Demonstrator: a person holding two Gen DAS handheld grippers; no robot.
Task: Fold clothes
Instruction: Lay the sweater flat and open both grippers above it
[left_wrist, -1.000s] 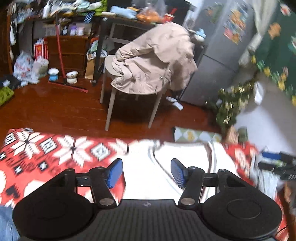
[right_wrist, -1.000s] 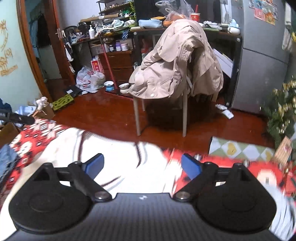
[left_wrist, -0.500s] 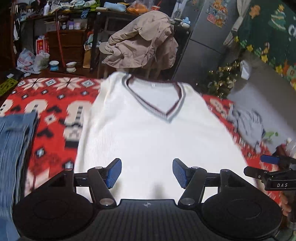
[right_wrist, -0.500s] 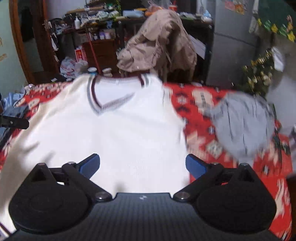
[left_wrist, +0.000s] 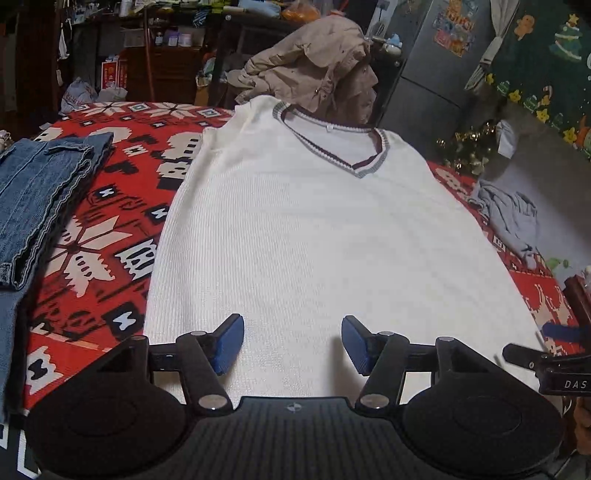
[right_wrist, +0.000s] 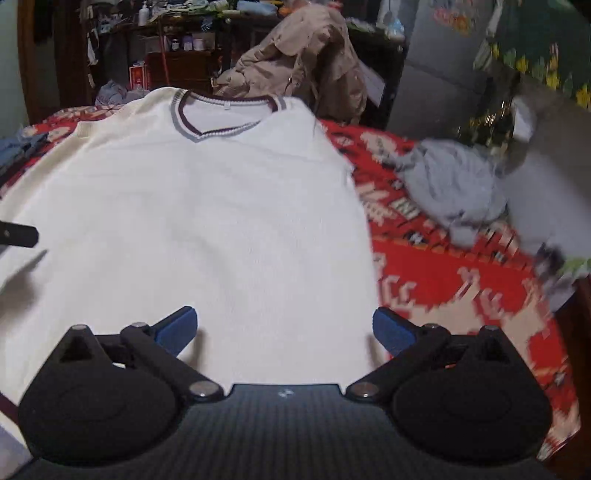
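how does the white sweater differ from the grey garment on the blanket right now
The white sweater lies spread flat, front up, with its V-neck at the far end; the grey garment is a crumpled heap. The white sweater fills the middle of the red patterned blanket; the grey garment lies off to its right and covers far less. The white sweater has striped collar trim; the grey garment looks plain. Both rest on that blanket, ungripped.

White sweater (left_wrist: 314, 229) with grey and maroon striped collar (left_wrist: 365, 162); red, white and black patterned blanket (left_wrist: 110, 229); blue jeans (left_wrist: 33, 192); beige jacket (left_wrist: 314, 74).

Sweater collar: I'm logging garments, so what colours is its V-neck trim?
Grey and maroon stripes on the white sweater collar, clearest in the left wrist view.
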